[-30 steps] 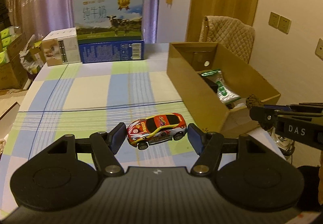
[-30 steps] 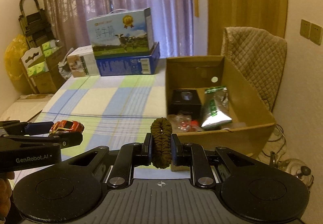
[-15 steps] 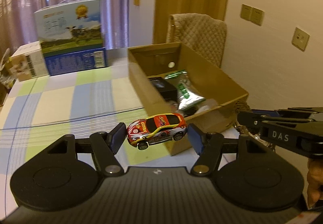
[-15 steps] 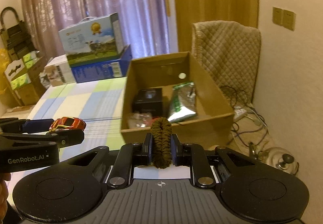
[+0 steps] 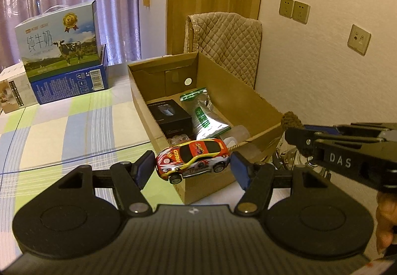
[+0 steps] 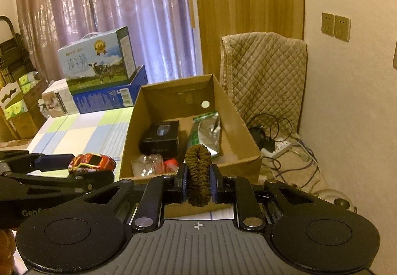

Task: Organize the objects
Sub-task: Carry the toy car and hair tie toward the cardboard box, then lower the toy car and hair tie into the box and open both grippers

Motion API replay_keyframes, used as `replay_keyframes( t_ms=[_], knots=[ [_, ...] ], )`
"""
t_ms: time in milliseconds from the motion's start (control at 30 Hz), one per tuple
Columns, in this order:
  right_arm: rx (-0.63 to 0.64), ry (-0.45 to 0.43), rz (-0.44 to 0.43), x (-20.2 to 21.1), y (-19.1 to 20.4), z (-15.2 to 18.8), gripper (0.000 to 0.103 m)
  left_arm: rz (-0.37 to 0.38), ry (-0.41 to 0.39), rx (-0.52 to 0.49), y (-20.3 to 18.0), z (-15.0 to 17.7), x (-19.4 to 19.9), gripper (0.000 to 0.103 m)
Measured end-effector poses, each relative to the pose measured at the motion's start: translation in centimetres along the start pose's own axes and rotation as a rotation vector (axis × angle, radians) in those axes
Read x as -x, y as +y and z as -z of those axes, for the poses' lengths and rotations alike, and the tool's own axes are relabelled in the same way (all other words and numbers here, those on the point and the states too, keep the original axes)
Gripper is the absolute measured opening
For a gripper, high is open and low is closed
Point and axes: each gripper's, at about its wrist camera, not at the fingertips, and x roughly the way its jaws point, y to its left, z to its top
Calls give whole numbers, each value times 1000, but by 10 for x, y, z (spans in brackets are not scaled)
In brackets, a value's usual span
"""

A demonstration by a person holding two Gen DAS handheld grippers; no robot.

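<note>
Left gripper [image 5: 192,167] clamps a red and yellow toy car [image 5: 192,155] between its blue pads, held in the air at the near corner of the open cardboard box [image 5: 258,101]. Car's long axis runs across the jaws, nose toward the gripper's left finger and tipped slightly down, tail toward the box. Right gripper [image 6: 198,180] is pinched narrow on a brown braided loop [image 6: 198,163], which stands upright, its long axis vertical, poised over the box's near wall. Box sits at the right edge of the checked tablecloth [image 5: 74,131]; beyond that edge, wall and floor cables. Inside the box: a black case [image 6: 161,138] on the left, a silver-green pouch [image 6: 208,131] on the right, clear wrapped bits at the near wall; bare floor shows toward the far wall. Stacked milk cartons [image 5: 64,59] stand at the table's far end, well apart.
</note>
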Motion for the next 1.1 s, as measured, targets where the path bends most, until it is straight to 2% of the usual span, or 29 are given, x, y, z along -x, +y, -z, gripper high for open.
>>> replay_keyframes(
  t_ms=[767, 1100],
  knots=[
    [41, 31, -34, -52, -14, -48, 15, 26, 25, 0, 2, -35, -49, 62],
    [31, 29, -15, -65, -28, -62, 15, 34, 22, 1, 5, -57, -71, 62]
  ],
)
